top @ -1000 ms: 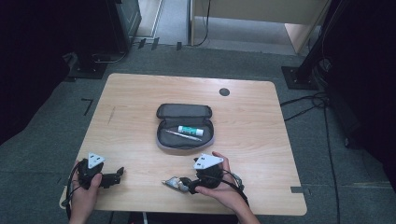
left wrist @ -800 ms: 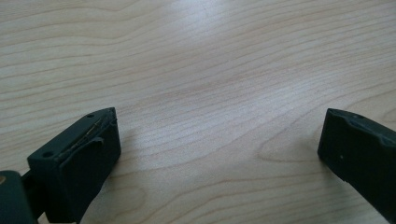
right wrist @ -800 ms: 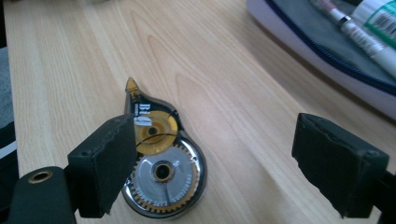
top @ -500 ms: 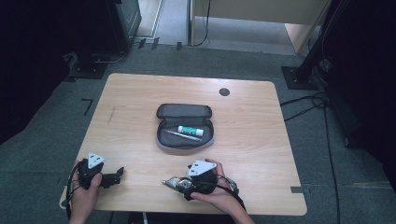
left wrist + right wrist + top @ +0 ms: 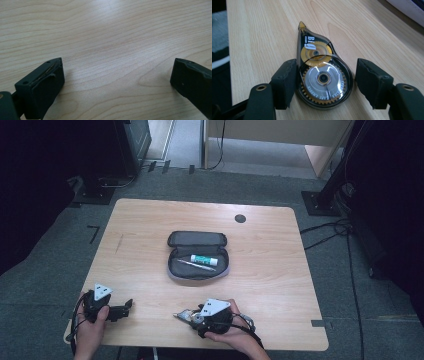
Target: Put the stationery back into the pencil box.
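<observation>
Right gripper (image 5: 186,316) is down at the near edge of the table (image 5: 280,270), just right of centre, jaws pointing left across the wood. The correction tape dispenser (image 5: 322,75) lies flat on the table between its jaws: clear dark shell, gold and silver reels showing, pointed tip aimed away from the gripper. In the right gripper view the left jaw sits against the dispenser's rounded body, the right jaw is a small gap off it, so no clamp yet. Jaws roughly half open and have just been closing, with the dispenser between them. In the high view the dispenser (image 5: 183,313) pokes out to the left of the person's right hand (image 5: 231,332), which wraps the gripper body from below. Left gripper (image 5: 126,306) is parked near the near-left corner, held in the left hand (image 5: 89,330), jaws pointing right toward the other gripper, well apart from it. Left gripper view has both jaws spread wide over bare wood grain, nothing between them. Pencil case (image 5: 197,255) lies unzipped mid-table, well beyond both grippers, with a white-and-green glue stick (image 5: 203,259) and a pen (image 5: 196,265) inside it. Small dark round grommet (image 5: 240,218) near the far edge. Grey carpet floor (image 5: 350,285) around the table, cables on the right.
</observation>
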{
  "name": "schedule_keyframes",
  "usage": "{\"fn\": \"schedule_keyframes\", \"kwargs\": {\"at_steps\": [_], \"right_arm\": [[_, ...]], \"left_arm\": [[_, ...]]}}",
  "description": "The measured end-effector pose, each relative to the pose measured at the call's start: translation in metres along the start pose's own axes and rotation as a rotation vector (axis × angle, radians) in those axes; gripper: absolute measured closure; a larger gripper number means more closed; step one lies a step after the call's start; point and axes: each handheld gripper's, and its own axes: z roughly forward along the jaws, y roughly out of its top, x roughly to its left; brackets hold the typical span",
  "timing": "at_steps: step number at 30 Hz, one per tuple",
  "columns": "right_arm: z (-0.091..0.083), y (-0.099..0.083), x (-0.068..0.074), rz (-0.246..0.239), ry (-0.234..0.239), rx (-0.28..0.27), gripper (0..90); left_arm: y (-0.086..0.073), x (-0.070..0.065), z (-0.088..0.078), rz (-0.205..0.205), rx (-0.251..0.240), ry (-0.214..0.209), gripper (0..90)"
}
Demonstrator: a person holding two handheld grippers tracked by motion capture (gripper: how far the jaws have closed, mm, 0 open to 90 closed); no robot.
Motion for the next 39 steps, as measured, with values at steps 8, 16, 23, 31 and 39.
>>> {"fn": "schedule_keyframes", "kwargs": {"at_steps": [8, 16, 23, 31, 39], "right_arm": [[-0.001, -0.003, 0.0, -0.014, 0.005, -0.016, 37.5], [-0.002, -0.003, 0.001, -0.011, -0.003, -0.022, 42.2], [-0.002, -0.002, 0.0, -0.01, 0.014, -0.016, 42.4], [-0.01, 0.003, -0.006, 0.007, -0.01, -0.031, 42.4], [-0.022, 0.021, -0.018, 0.015, -0.041, -0.079, 42.4]], "left_arm": [[0.0, 0.0, 0.0, 0.0, 0.0, 0.0, 0.0], [0.0, 0.0, 0.0, 0.0, 0.0, 0.0, 0.0], [0.0, 0.0, 0.0, 0.0, 0.0, 0.0, 0.0], [0.0, 0.0, 0.0, 0.0, 0.0, 0.0, 0.0], [0.0, 0.0, 0.0, 0.0, 0.0, 0.0, 0.0]]}}
